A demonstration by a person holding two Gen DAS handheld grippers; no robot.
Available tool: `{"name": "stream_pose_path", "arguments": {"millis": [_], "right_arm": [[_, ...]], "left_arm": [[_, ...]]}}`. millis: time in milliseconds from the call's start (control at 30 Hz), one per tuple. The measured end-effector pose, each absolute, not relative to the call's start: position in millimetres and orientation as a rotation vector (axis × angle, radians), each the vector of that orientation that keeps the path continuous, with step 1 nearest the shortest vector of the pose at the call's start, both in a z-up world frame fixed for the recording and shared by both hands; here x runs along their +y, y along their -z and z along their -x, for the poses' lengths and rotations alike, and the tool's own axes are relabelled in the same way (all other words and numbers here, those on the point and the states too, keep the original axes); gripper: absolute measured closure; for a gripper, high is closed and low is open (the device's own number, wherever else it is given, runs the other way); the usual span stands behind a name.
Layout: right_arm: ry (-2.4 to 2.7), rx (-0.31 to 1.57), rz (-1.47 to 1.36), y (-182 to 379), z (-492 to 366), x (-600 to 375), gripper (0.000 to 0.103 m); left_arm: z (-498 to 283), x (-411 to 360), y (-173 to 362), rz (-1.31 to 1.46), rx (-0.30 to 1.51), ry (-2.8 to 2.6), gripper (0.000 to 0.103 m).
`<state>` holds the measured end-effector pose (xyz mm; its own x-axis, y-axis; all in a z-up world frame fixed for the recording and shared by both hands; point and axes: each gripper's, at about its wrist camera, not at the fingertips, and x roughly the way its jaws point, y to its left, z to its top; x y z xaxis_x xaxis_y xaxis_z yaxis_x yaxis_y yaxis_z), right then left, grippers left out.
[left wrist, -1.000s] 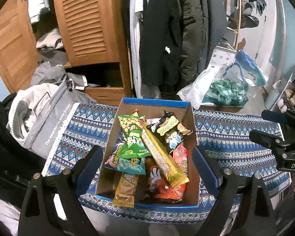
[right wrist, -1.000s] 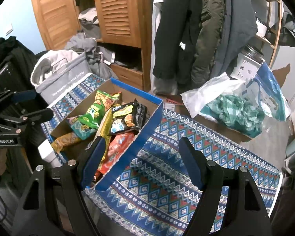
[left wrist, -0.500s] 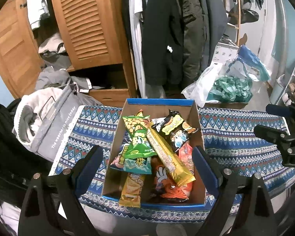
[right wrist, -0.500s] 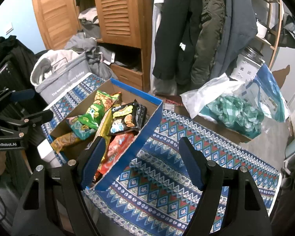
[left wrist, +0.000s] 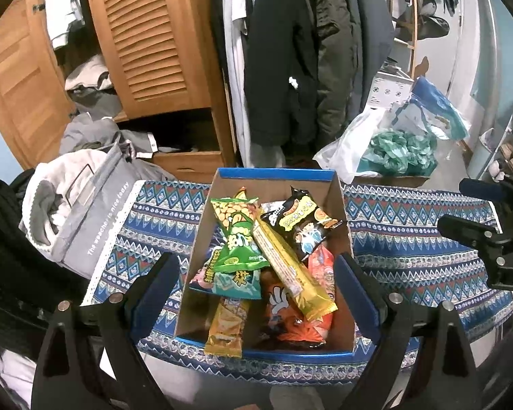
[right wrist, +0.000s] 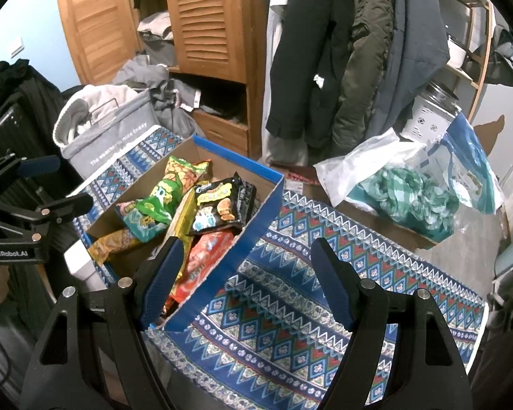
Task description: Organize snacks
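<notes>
Both the left gripper [left wrist: 256, 283] and right gripper [right wrist: 244, 270] hover open above the snack-filled cardboard box [left wrist: 277, 177]; picking a packet seems next.

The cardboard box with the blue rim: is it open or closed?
Open: the cardboard box with the blue rim has no lid on top, and the snack packets inside show.

Both wrist cameras looked steeply down from near above; the left faced the snack box [left wrist: 342, 201] squarely, the right from its side, sharing box [right wrist: 256, 215] and counter [right wrist: 290, 307].
</notes>
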<state>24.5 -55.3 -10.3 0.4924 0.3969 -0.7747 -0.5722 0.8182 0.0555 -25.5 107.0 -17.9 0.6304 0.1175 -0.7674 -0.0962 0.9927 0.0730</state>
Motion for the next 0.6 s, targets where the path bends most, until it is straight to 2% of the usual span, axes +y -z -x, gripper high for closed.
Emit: {"name": "stream_pose_path", "arguments": {"millis": [600], "right_arm": [[-0.598, 0.879, 0.223, 6.6, -27.8, -62.0, 0.027]], "left_arm": [[25.7, 108.9, 21.4, -0.006, 0.896, -0.105, 0.010]]}}
